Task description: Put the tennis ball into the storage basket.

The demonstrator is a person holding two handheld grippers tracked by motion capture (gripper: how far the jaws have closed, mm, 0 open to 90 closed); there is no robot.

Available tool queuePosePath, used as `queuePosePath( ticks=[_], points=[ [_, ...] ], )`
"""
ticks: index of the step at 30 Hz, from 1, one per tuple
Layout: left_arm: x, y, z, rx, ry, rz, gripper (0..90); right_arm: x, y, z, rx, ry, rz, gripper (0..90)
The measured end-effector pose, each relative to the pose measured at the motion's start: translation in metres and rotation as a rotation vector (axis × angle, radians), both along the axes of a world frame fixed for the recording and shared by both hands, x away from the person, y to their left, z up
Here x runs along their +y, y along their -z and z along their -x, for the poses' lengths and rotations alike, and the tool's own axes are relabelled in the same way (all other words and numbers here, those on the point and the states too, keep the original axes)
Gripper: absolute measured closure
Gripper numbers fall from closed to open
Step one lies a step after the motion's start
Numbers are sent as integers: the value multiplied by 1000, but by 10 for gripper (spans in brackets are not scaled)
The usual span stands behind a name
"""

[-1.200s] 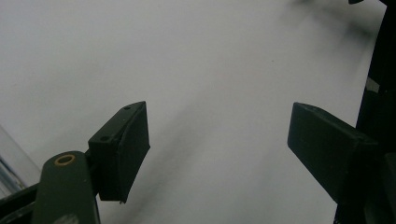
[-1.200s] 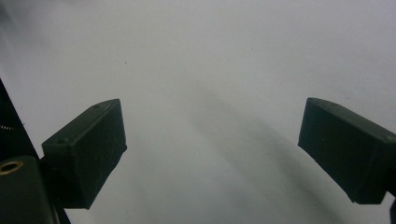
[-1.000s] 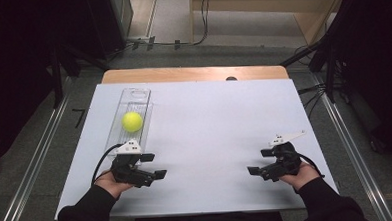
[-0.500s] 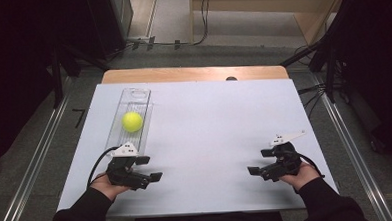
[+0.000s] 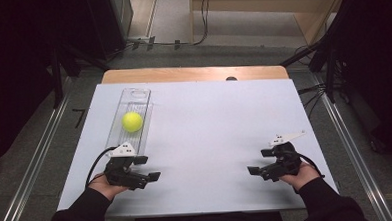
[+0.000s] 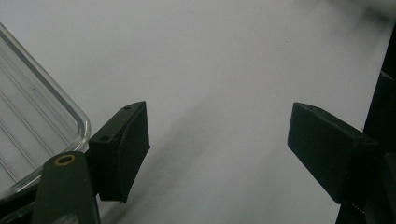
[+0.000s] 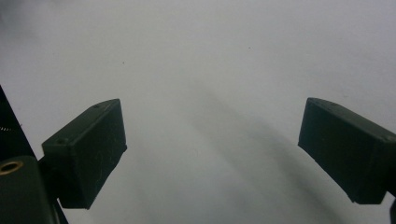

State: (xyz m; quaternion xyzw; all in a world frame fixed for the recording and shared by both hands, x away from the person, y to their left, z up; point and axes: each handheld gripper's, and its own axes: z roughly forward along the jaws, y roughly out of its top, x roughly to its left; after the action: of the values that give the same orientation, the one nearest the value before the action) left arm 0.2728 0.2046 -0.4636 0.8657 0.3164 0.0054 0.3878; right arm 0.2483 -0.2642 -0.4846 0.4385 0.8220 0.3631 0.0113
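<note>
Both pairs of jaws stand wide apart and hold nothing. The left gripper (image 5: pixel 148 175) rests near the front edge of the white table (image 5: pixel 224 119), just at the near end of the clear plastic tray (image 5: pixel 129 118), and in the left gripper view that tray's rounded corner (image 6: pixel 42 121) sits right beside the left-hand jaw. The right gripper (image 5: pixel 256 171) lies well apart from the tray, over on the far side of the sheet, with bare white surface between its jaws in the right gripper view.

The yellow-green ball (image 5: pixel 132 122) sits inside the tray, about midway along it. The tray's long axis runs away from the person, nearly straight out from the left hand (image 5: pixel 107 182), leaning a little to the right at its far end. The left gripper's jaws point across the table towards the right one, not up the tray.

So the ball lies beyond the left gripper, farther up the tray, and the left is plainly the nearer one. I reckon that hand would have to turn its jaws towards the tray and reach forward along it, coming down between the tray's long walls.
</note>
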Motion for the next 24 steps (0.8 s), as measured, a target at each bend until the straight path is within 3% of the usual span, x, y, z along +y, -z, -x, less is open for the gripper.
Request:
queuePosePath(
  ticks=[24],
  points=[
    [0, 0, 0, 2, 4, -6, 217, 0, 0, 0, -2, -2, 2, 57]
  ],
)
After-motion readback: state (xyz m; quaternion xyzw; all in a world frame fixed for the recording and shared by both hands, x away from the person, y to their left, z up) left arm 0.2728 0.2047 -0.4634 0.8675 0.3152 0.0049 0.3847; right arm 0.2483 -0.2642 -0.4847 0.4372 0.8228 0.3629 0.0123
